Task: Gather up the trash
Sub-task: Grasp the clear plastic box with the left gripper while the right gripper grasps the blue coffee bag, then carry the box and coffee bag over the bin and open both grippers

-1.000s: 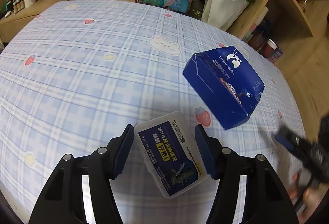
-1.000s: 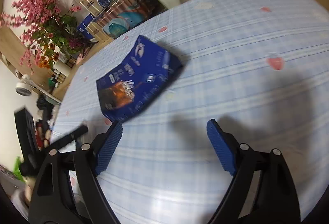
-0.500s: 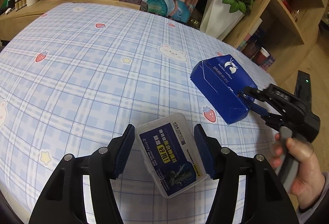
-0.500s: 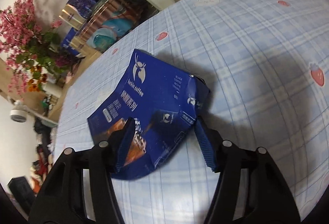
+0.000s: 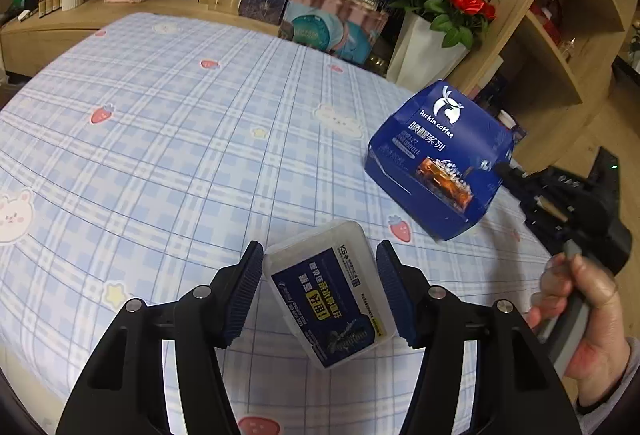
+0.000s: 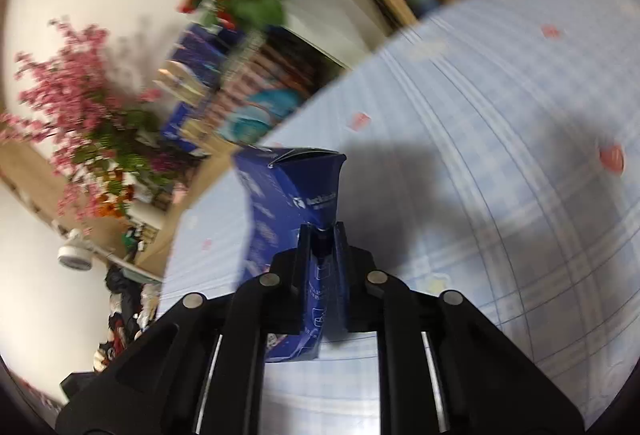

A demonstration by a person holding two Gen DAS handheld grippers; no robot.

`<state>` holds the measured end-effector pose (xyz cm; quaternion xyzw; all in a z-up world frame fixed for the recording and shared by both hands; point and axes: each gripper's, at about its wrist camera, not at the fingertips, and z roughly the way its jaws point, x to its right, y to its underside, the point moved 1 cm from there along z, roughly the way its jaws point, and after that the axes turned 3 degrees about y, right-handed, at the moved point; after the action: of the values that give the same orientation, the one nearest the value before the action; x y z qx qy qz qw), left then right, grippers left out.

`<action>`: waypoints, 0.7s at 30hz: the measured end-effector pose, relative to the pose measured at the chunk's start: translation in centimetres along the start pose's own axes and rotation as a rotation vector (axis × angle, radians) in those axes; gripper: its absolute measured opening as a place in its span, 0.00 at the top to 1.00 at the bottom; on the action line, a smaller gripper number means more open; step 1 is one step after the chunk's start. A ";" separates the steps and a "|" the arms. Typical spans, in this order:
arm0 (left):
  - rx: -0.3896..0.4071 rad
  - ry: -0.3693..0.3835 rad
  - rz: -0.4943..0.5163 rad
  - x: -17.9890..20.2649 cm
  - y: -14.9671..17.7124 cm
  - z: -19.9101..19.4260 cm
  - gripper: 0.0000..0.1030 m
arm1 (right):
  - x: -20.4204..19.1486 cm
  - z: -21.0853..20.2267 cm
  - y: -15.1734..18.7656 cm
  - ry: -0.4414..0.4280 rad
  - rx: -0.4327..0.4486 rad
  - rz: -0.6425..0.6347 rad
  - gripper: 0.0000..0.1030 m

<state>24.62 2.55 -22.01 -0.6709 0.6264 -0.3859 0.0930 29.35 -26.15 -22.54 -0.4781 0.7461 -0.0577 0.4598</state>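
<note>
The left gripper [image 5: 318,291] grasps the clear plastic case [image 5: 330,293] across its short width, 1 pad on each long side, and holds it above the checked tablecloth [image 5: 160,139] on the worktop. The case looks rigid, light and smooth-walled, so a hold on the flat sides near the middle should limit twisting; the slick plastic may slide if the squeeze is weak.

To the right, the blue coffee carton [image 5: 440,159] hangs clear of the worktop, tilted, with its printed face toward the left wrist camera. The right gripper [image 6: 323,235] is closing on the carton's end, and the thin cardboard is already pinched flat between the pads. The carton appears empty and soft: it buckles at the grip, so a hold on a folded edge or flap is the firmer choice. A hand [image 5: 580,315] works the right gripper's handle.
</note>
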 end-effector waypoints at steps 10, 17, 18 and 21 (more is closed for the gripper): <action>0.048 0.045 0.025 2.0 0.3 -4.2 0.45 | -4.4 -6.1 -0.4 -0.052 0.068 -0.181 0.87; 0.071 0.072 0.046 3.2 1.0 -7.6 0.45 | -5.8 -10.1 1.1 -0.043 0.093 -0.259 0.87; 0.077 0.076 0.051 3.4 1.1 -8.2 0.45 | -5.9 -10.7 1.4 -0.043 0.096 -0.270 0.87; 0.083 0.088 0.062 3.9 1.6 -9.7 0.45 | -6.7 -12.8 2.4 -0.045 0.112 -0.313 0.87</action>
<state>16.94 2.19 -14.78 -0.6293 0.6338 -0.4373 0.1050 19.08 -24.19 -12.28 -0.5634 0.6476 -0.1594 0.4876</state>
